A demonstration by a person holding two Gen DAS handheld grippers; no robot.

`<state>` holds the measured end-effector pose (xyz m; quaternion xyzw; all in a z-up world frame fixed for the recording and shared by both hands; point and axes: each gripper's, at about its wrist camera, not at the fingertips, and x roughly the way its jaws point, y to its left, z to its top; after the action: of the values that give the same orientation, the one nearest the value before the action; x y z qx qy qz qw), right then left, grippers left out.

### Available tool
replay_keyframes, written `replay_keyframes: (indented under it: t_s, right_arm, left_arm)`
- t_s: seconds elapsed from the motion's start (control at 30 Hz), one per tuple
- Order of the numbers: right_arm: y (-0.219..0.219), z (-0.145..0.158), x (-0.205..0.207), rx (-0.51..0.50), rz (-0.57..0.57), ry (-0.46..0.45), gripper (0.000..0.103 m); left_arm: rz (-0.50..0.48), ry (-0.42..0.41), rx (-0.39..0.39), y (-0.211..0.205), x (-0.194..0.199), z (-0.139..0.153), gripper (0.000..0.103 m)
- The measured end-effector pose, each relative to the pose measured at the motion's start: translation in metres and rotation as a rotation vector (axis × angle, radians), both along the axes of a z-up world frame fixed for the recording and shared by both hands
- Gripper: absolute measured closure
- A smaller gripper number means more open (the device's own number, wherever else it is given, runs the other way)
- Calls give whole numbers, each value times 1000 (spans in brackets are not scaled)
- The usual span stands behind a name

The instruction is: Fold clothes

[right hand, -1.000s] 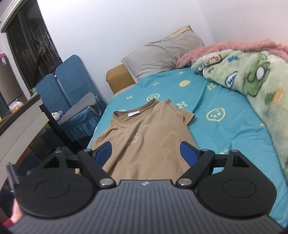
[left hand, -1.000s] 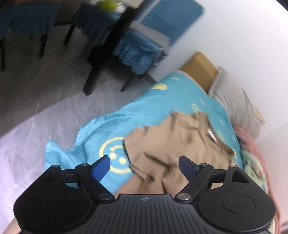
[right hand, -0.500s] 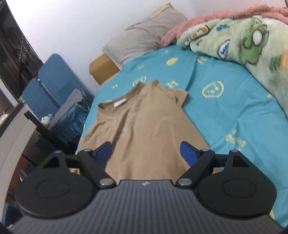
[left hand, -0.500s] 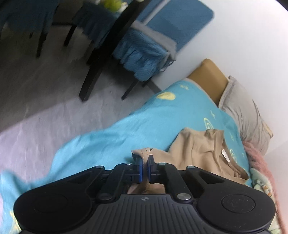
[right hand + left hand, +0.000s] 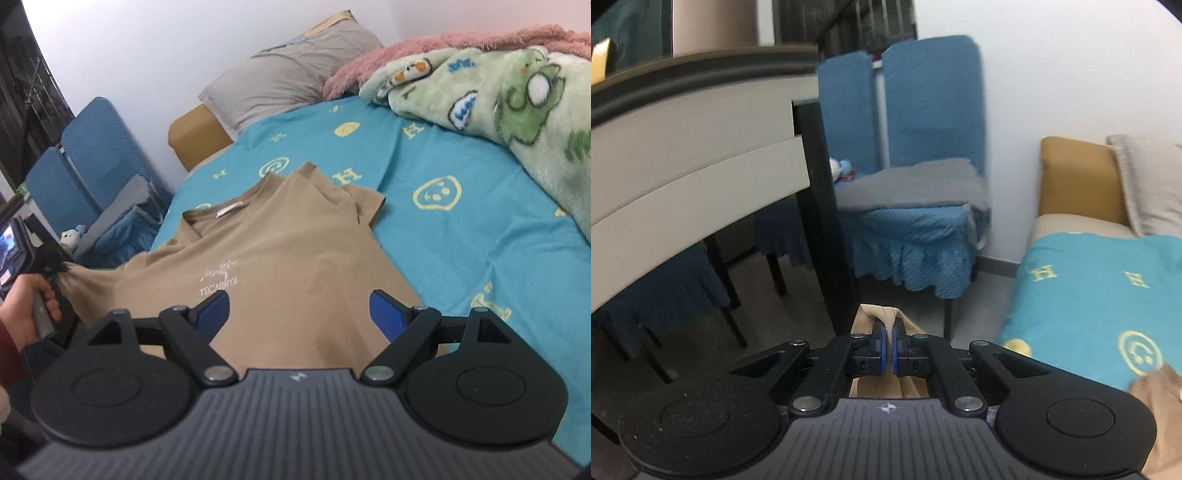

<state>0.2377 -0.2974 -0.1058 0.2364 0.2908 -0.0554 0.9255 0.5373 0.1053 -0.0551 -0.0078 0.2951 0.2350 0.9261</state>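
Note:
A tan T-shirt lies face up on the blue bed sheet, collar toward the pillow, with white print on the chest. My left gripper is shut on a fold of the shirt's left sleeve and holds it out past the bed's edge; it shows at the far left of the right wrist view, pulling the sleeve taut. My right gripper is open and empty, hovering over the shirt's lower middle.
A grey pillow and a tan headboard are at the bed's head. A green and pink fleece blanket is heaped on the right. A blue chair and a dark-legged desk stand left of the bed.
My left gripper closed on the shirt's sleeve and swung outward to the left, stretching it off the bed's side. My right gripper stayed open and moved closer over the shirt.

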Motion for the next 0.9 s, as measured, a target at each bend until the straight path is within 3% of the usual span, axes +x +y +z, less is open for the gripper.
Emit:
replay_keyframes:
  t_s: [0.13,0.27,0.33,0.53,0.8,0.9]
  right_arm:
    - [6,3,6,-71,5,-27,19]
    - [10,6,7,-102,28,-58,19]
    - [13,9,7,-126,35,-76,19]
    - [16,20,0,-171,46,-118,19]
    - [23,34,-24,-239,78,-159,19]
    - [27,39,-38,-285,72,-179,19]
  left_arm:
    - [-30,33,-89,2,0,-23,88]
    - [-118,32,-101,-12,-32,-33,45]
    - [-163,21,-99,-18,-55,-34,35]
    - [-286,-12,-134,-43,-139,-21,23]
    - [-402,-70,-23,-95,-287,23,15]
    - [-440,-94,-40,-102,-340,34,13]
